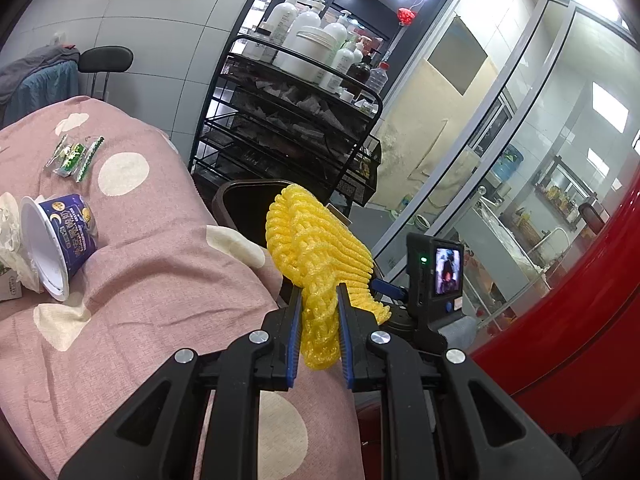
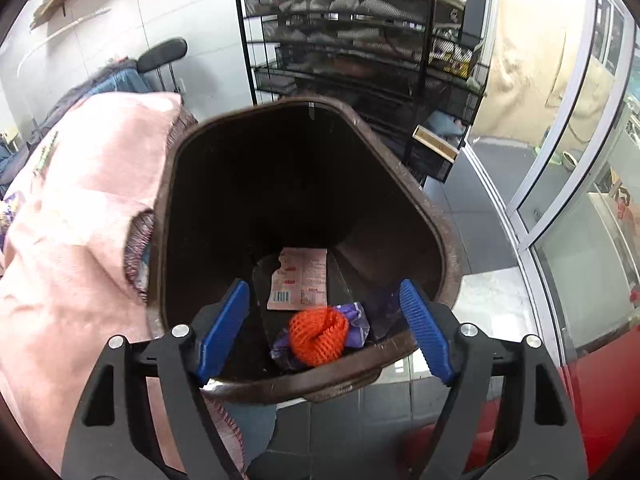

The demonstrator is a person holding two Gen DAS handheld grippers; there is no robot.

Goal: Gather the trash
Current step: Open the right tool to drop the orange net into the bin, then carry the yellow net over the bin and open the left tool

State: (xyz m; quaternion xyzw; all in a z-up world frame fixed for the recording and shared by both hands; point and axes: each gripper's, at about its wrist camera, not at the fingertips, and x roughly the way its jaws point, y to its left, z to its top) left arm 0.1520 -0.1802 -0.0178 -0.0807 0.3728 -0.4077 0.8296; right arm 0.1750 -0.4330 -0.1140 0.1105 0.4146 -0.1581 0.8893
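My left gripper (image 1: 319, 292) is shut on a yellow foam fruit net (image 1: 316, 248) and holds it above the edge of the pink spotted cloth (image 1: 152, 248), near the dark bin (image 1: 240, 200). On the cloth lie a purple paper cup (image 1: 60, 240) on its side, green wrappers (image 1: 74, 158) and crumpled white paper (image 1: 10, 232). My right gripper (image 2: 324, 292) is open and empty over the brown bin (image 2: 436, 216). Inside the bin lie an orange foam net (image 2: 318, 334), a purple wrapper (image 2: 358, 320) and a pink packet (image 2: 302, 278).
A black wire shelf cart (image 1: 288, 120) with white bottles stands behind the bin; it also shows in the right wrist view (image 2: 340, 40). A small camera on a mount (image 1: 436, 272) is right of the yellow net. Glass partitions (image 1: 520, 140) run along the right. A red surface (image 1: 580, 300) lies at lower right.
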